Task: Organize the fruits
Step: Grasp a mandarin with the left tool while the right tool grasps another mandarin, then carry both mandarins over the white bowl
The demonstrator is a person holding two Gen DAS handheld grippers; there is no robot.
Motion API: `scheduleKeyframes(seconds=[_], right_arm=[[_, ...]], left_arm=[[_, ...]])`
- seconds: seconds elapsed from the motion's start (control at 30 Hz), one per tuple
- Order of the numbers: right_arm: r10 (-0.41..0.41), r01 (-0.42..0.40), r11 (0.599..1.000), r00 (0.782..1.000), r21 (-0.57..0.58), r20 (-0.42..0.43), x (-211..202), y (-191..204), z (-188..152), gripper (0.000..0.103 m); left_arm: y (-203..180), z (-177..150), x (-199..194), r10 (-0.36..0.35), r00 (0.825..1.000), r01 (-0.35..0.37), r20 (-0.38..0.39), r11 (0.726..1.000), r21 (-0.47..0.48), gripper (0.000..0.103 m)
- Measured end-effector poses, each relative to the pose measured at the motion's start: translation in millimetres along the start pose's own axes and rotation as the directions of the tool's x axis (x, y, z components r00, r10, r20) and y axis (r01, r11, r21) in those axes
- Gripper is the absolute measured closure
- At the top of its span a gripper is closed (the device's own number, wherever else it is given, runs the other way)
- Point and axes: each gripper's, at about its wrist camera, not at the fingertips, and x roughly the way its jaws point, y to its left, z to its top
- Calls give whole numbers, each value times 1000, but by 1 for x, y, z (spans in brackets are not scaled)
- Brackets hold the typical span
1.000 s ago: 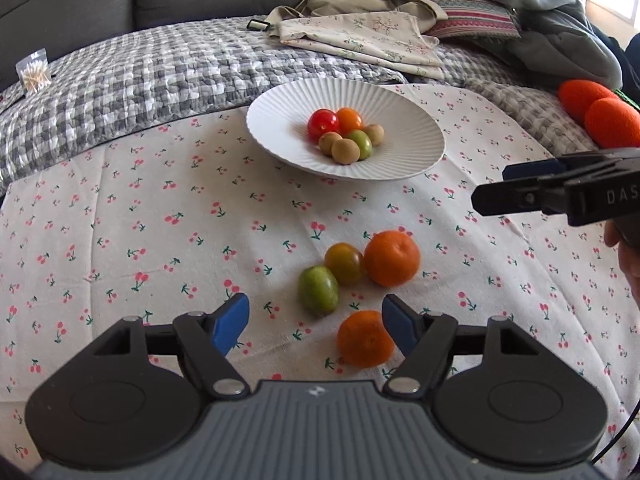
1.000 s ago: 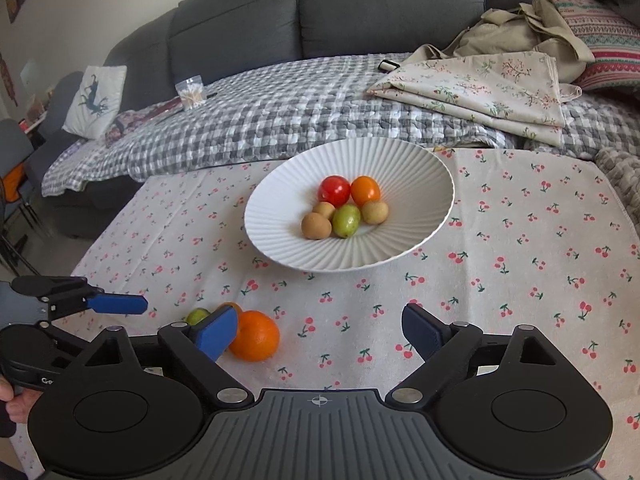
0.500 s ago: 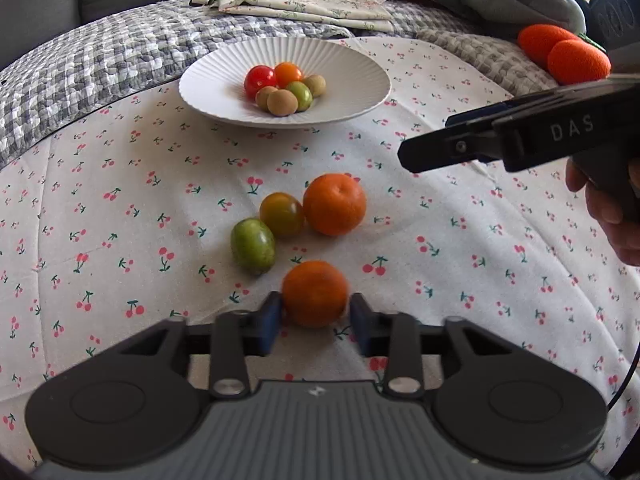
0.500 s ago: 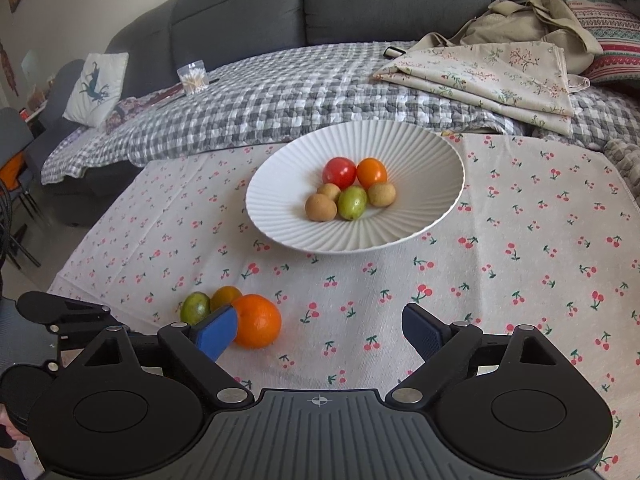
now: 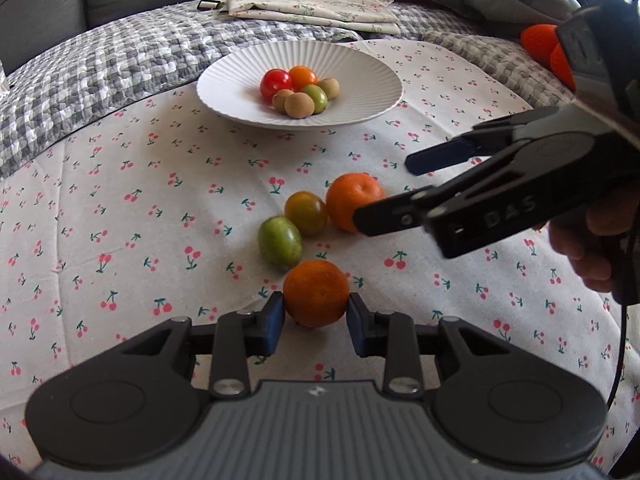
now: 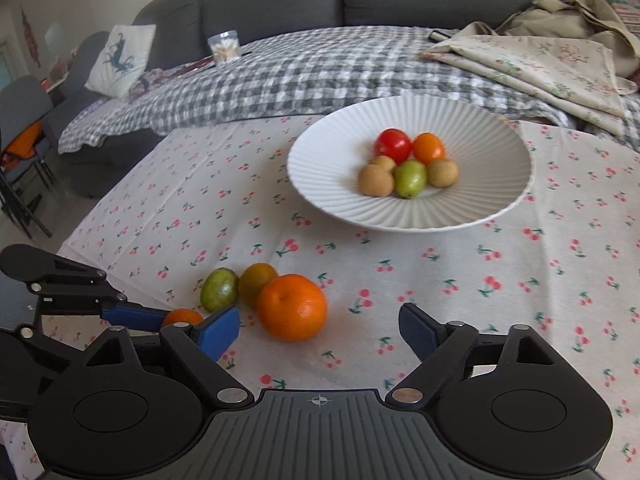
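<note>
Left wrist view: a dimpled round orange mandarin [image 5: 316, 294] is clamped between the blue pads of the left gripper [image 5: 316, 316] on the cherry-print tablecloth [image 5: 120, 208]; a ribbed white plate [image 5: 360, 76] is seen beyond. Right wrist view: the right gripper [image 6: 319, 330] is held wide apart, empty, near a second larger orange mandarin [image 6: 292, 306]; bare cloth is seen rightward.

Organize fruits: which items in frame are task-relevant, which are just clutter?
Task-relevant:
- small orange, pinched in the left claw
- large orange, ahead of the open right claw
- green fruit
- brownish tomato
- white plate already holding six small fruits

Clutter:
- folded floral cloth
- checked blanket
- plastic cup
- white cushion
</note>
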Motion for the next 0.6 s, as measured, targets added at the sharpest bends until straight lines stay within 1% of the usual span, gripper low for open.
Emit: scheduleKeyframes(seconds=[0.1, 0.17, 0.2, 0.23, 0.27, 0.6], right_arm=[[13, -13, 1000, 1000, -7, -14, 11, 5, 1, 24], [19, -19, 1000, 1000, -17, -20, 16, 8, 2, 35], [19, -20, 1000, 1000, -23, -22, 18, 10, 3, 39], [19, -20, 999, 1000, -32, -25, 20, 12, 3, 47], [15, -16, 999, 1000, -41, -28, 21, 13, 4, 61], [22, -24, 998, 999, -50, -29, 12, 5, 1, 63]], left_arm=[[3, -2, -1, 4, 1000, -4, -2, 1000, -2, 71], [5, -2, -2, 1, 1000, -1, -1, 1000, -9, 71], [5, -3, -2, 2, 1000, -2, -1, 1000, -10, 71], [6, -3, -3, 3, 1000, -3, 0, 1000, -11, 71], [7, -3, -3, 3, 1000, -3, 0, 1000, -11, 71], [4, -2, -4, 5, 1000, -5, 8, 1000, 1, 71]])
